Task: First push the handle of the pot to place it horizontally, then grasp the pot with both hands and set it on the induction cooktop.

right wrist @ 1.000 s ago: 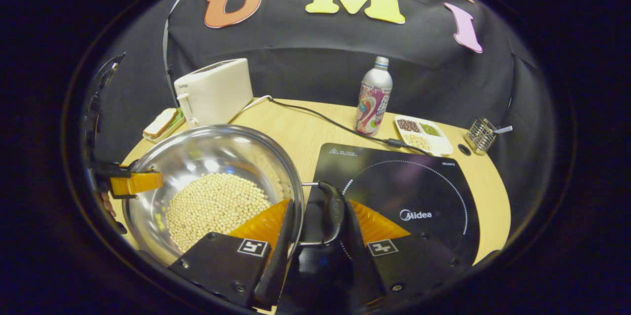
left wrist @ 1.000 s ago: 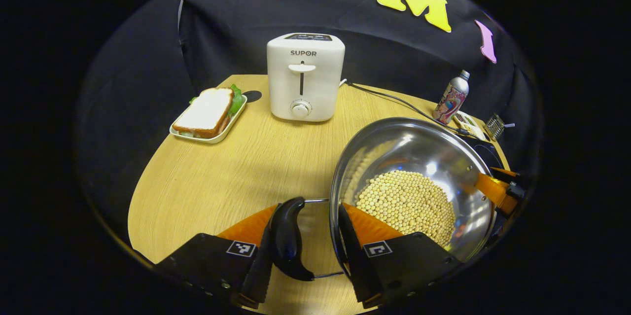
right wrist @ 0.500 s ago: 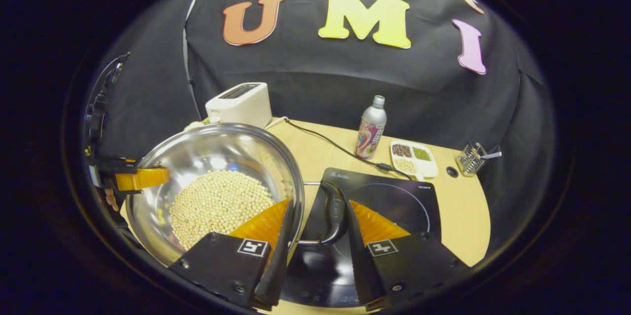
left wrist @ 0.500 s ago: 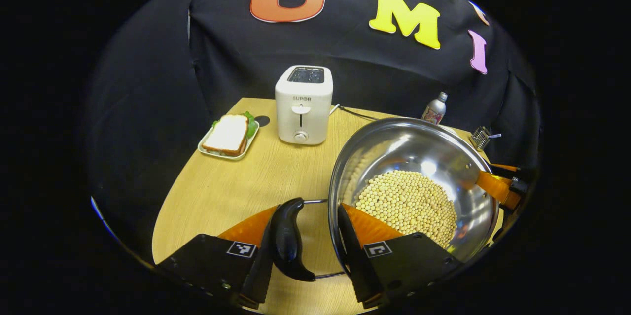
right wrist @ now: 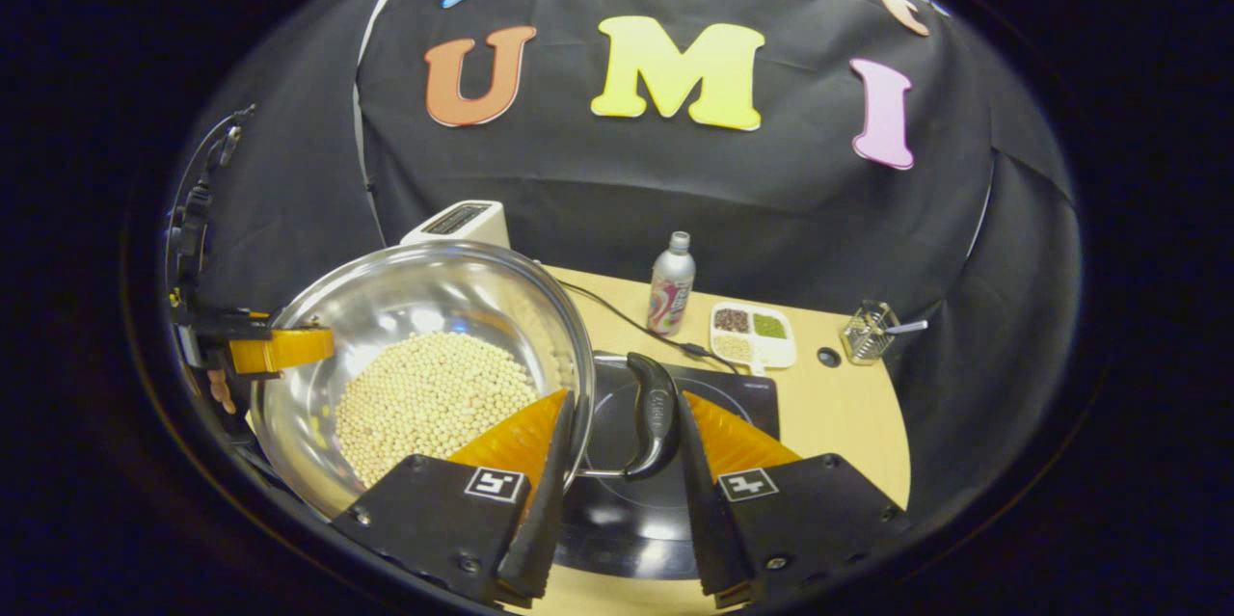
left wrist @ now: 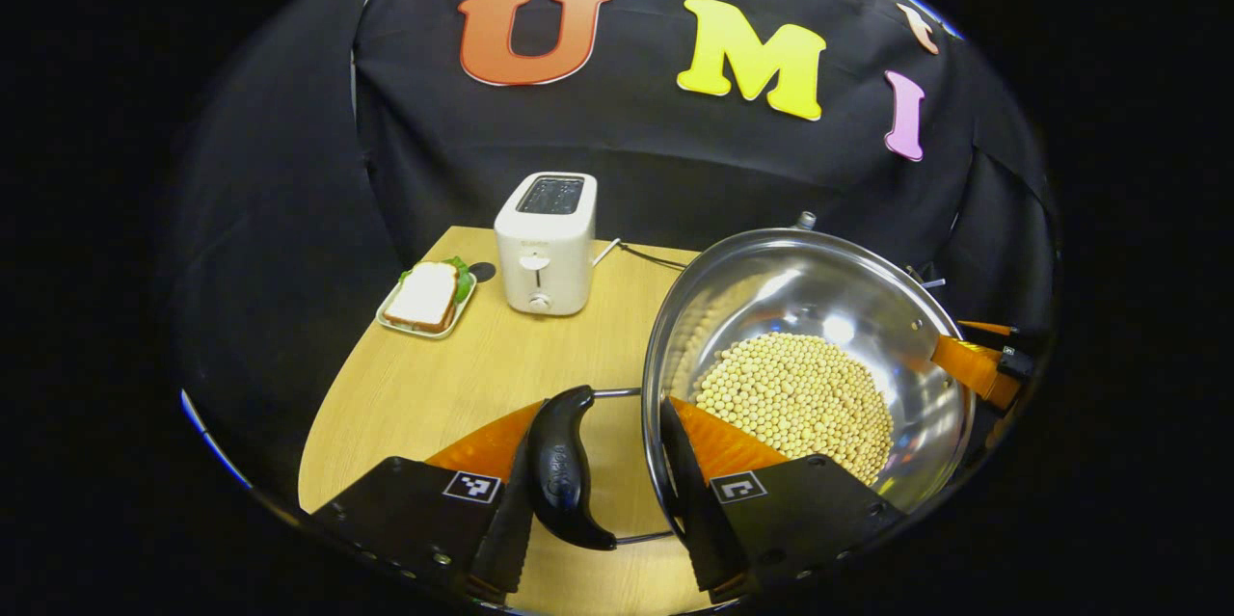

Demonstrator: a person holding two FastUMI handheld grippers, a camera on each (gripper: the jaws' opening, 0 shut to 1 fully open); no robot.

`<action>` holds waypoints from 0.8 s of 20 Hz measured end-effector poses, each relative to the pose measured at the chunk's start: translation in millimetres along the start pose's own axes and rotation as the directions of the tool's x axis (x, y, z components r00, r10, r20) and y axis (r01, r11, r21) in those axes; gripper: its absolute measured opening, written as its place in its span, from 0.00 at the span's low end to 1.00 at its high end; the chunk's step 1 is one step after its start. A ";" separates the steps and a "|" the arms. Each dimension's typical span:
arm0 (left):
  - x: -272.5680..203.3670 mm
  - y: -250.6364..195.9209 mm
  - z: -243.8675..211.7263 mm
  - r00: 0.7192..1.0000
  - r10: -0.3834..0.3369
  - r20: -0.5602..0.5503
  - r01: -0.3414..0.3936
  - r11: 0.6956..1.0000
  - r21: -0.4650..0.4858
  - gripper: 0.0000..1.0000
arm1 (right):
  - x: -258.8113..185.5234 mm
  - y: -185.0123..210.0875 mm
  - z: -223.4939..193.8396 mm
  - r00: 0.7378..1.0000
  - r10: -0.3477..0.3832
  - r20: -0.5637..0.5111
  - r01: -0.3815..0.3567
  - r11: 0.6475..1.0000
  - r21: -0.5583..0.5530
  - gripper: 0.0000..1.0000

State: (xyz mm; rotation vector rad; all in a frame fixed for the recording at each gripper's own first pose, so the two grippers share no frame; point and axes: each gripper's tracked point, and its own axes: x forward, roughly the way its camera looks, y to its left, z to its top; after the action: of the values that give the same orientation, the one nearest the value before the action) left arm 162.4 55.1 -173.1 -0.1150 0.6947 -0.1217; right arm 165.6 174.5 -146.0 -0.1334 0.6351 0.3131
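1. Wood-grain table (left wrist: pixel 453 375) under a black cloth booth wall sets the scene, and the order below runs from the grippers outward
2. Nearest in the left gripper view, the left gripper (left wrist: pixel 596 476) straddles the pot's left side: one finger sits inside the rim against the wall, the other presses the outer side of the black left handle (left wrist: pixel 564 471), so it is clamped on the pot by rim and handle together
3. Likewise in the right gripper view, the right gripper (right wrist: pixel 617 447) has one finger inside the bowl and the other outside the black right handle (right wrist: pixel 654 414), gripping that side (a mirrored hold, likely so the load stays level)
4. Between them hangs the steel pot (left wrist: pixel 819 308), part-filled with pale beans (left wrist: pixel 795 399); both handles lie level, which suits a two-sided lift
5. Below the right handle sits the black induction cooktop (right wrist: pixel 675 510), so the pot looks raised and just left of its target; I judge the carry is under way and the set-down remains
6. Farther back stand a white toaster (left wrist: pixel 543 254), a sandwich on a tray (left wrist: pixel 424 296), a drink bottle (right wrist: pixel 670 281), a divided dish (right wrist: pixel 752 332) and a small wire holder (right wrist: pixel 868 332), all well apart from the pot's path
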 end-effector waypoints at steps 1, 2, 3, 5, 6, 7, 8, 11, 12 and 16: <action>-0.9 -11.5 3.8 1.000 -0.008 0.007 0.008 1.000 0.009 0.64 | -5.9 -13.1 1.7 1.000 -0.008 0.009 0.008 1.000 0.005 0.57; -0.6 -24.7 7.5 1.000 -0.017 0.013 0.017 1.000 0.017 0.64 | -11.2 -25.4 3.3 1.000 -0.018 0.016 0.018 1.000 0.012 0.57; 0.6 -36.8 9.8 1.000 -0.027 0.014 0.027 0.999 0.022 0.64 | -16.0 -38.3 4.6 0.999 -0.028 0.021 0.027 0.999 0.017 0.57; 3.1 -62.7 14.9 0.999 -0.047 0.016 0.047 0.998 0.035 0.64 | -20.6 -62.6 3.3 0.998 -0.048 0.029 0.048 0.999 0.026 0.57; 5.2 -74.0 16.8 0.998 -0.057 0.016 0.056 0.998 0.043 0.64 | -21.7 -74.2 2.1 0.998 -0.059 0.029 0.058 0.998 0.025 0.58; 6.3 -83.7 16.7 0.998 -0.066 0.016 0.065 0.997 0.050 0.64 | -24.3 -84.6 1.2 0.997 -0.070 0.031 0.069 0.997 0.034 0.59; 8.8 -93.1 17.0 0.997 -0.075 0.017 0.074 0.996 0.055 0.64 | -25.7 -94.6 -1.4 0.996 -0.079 0.027 0.078 0.996 0.044 0.60; 19.5 -120.4 13.2 0.995 -0.099 0.008 0.098 0.993 0.068 0.64 | -21.0 -121.3 -10.0 0.994 -0.105 0.012 0.104 0.992 0.068 0.57; 23.6 -128.5 12.2 0.995 -0.104 -0.002 0.104 0.992 0.075 0.64 | -18.1 -128.6 -14.1 0.994 -0.111 0.004 0.111 0.991 0.071 0.57; 50.2 -153.6 6.1 0.993 -0.114 -0.029 0.116 0.989 0.091 0.64 | 0.1 -152.6 -31.5 0.992 -0.123 -0.025 0.125 0.988 0.093 0.59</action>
State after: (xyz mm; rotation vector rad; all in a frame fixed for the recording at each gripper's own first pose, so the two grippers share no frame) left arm 193.4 -103.6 -177.7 -0.0646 0.7045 -0.2661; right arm 197.9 23.6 -167.1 -0.0851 0.6566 0.1614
